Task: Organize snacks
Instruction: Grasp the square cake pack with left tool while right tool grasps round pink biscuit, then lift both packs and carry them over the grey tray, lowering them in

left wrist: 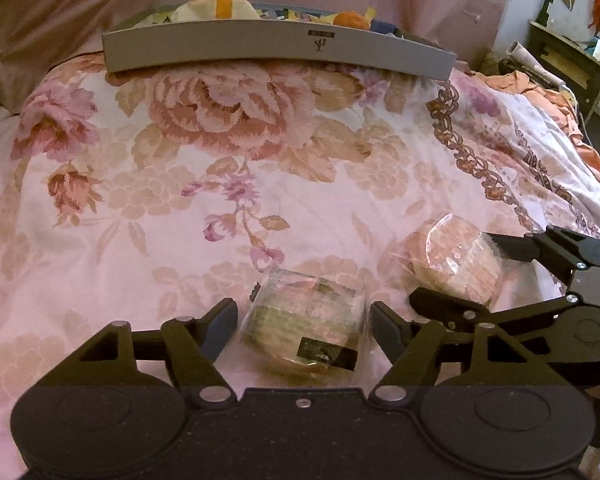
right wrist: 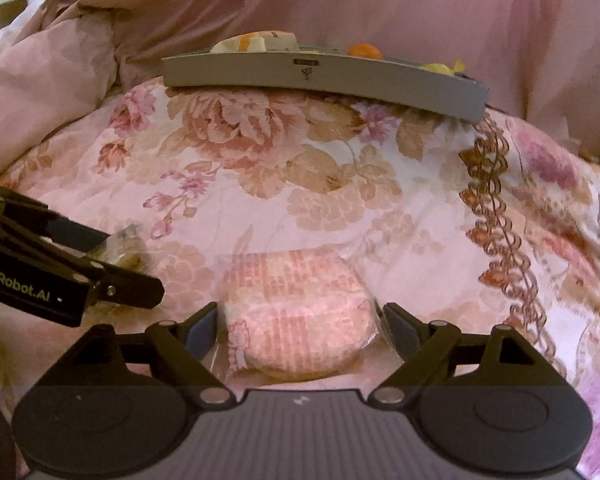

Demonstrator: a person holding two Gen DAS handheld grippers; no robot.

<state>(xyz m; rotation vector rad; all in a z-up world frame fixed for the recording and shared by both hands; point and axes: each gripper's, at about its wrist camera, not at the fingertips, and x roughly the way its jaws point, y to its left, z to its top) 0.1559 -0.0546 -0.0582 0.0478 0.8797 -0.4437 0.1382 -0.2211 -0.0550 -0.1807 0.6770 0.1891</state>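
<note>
A clear-wrapped green-brown snack (left wrist: 306,320) with a black label lies on the floral bedspread between the fingers of my left gripper (left wrist: 304,326), which is open around it. A clear-wrapped pink snack (right wrist: 300,316) lies between the fingers of my right gripper (right wrist: 298,330), also open around it. The pink snack (left wrist: 456,258) and the right gripper (left wrist: 460,268) show at the right of the left wrist view. The left gripper (right wrist: 120,256) shows at the left of the right wrist view. A grey box (left wrist: 276,46) holding several snacks stands at the far side of the bed.
The floral bedspread (left wrist: 220,160) covers the whole work surface. A pink curtain (right wrist: 380,0) hangs behind the grey box (right wrist: 324,76). A crumpled pink quilt (right wrist: 52,80) lies far left. A dark shelf (left wrist: 572,64) with clutter stands beyond the bed's right edge.
</note>
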